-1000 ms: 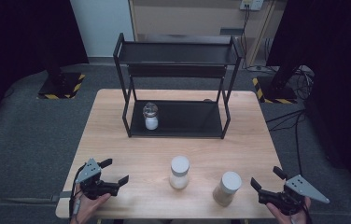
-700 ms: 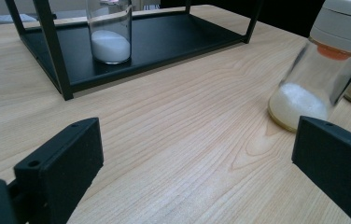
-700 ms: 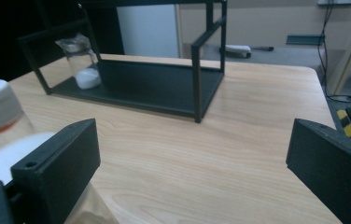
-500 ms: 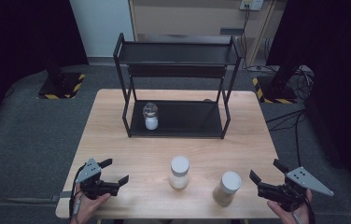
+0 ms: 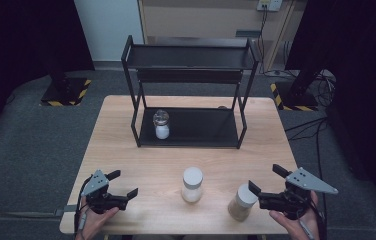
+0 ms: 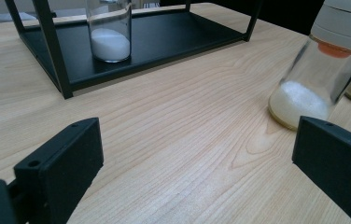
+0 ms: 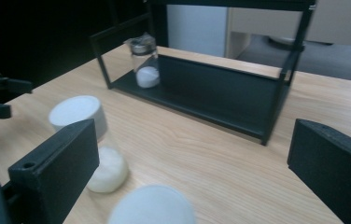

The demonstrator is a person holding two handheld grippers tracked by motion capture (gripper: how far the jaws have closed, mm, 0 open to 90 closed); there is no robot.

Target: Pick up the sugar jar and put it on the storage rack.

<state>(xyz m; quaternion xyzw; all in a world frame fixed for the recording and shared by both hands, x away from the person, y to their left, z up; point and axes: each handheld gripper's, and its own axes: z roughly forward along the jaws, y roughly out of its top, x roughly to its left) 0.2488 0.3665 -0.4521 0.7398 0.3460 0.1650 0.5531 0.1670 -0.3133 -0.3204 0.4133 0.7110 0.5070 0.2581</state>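
Closing on the brown-filled jar from its right

Spread wide, right claw (image 5: 265, 187) just beside brown-filled jar (image 5: 241, 202), upright at counter (image 5: 126, 145) front edge; left claw (image 5: 124, 184) spread too, well apart; white-filled jar (image 5: 192, 184) between; rack (image 5: 191, 100) beyond.

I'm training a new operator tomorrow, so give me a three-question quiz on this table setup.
1. True or false: the right gripper is shut on the brown jar.
2. How many jars stand on the rack?
3. Which jar is nearest the left gripper? A) the brown jar B) the white jar at mid-table C) the rack jar

Key: 1. False; its fingers are spread, close beside the jar. 2. One. 3. B.
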